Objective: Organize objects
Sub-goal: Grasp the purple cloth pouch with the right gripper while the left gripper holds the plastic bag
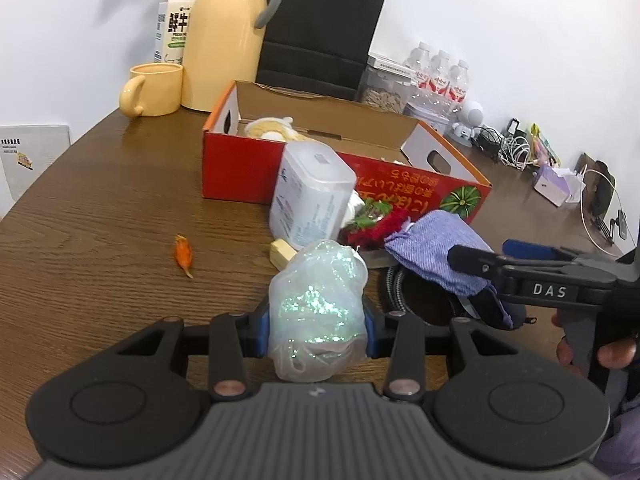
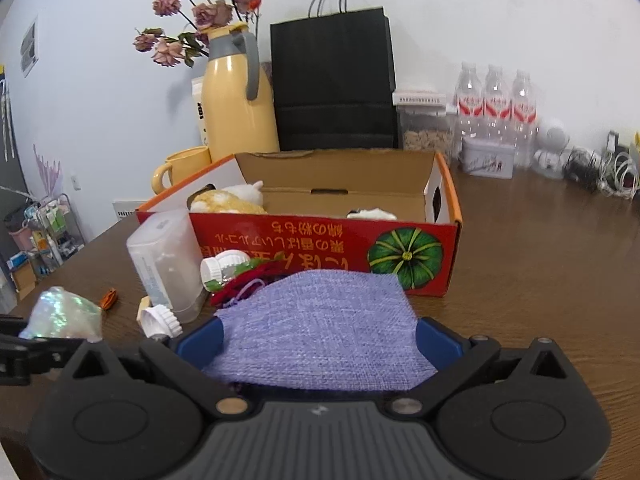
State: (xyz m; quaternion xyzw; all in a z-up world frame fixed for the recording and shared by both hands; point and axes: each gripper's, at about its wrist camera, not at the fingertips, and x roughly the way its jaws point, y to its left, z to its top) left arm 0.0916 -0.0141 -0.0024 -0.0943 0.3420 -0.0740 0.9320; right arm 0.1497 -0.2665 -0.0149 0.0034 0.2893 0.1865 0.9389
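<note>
Two claws are each pinching one thing over the tabletop [image 1: 100,200]: our left claw [image 1: 318,330] squeezes the shiny plastic bundle [image 1: 318,312], our right claw [image 2: 320,344] the purple cloth pouch [image 2: 320,328], before one red box [image 2: 320,248]; three water bottles [image 2: 496,108] stand behind, and only our right view shows the flowers [image 2: 200,12].

left wrist: low, close | right wrist: same | shared: red box [image 1: 344,176] [image 2: 320,240]

The tabletop [image 1: 100,208] is brown wood with visible grain and a slight shine. The crumpled bag [image 1: 320,312] is thin, iridescent plastic film. The purple pouch [image 2: 324,328] is coarse woven cloth, matt. The red box [image 2: 320,240] is printed cardboard.
</note>
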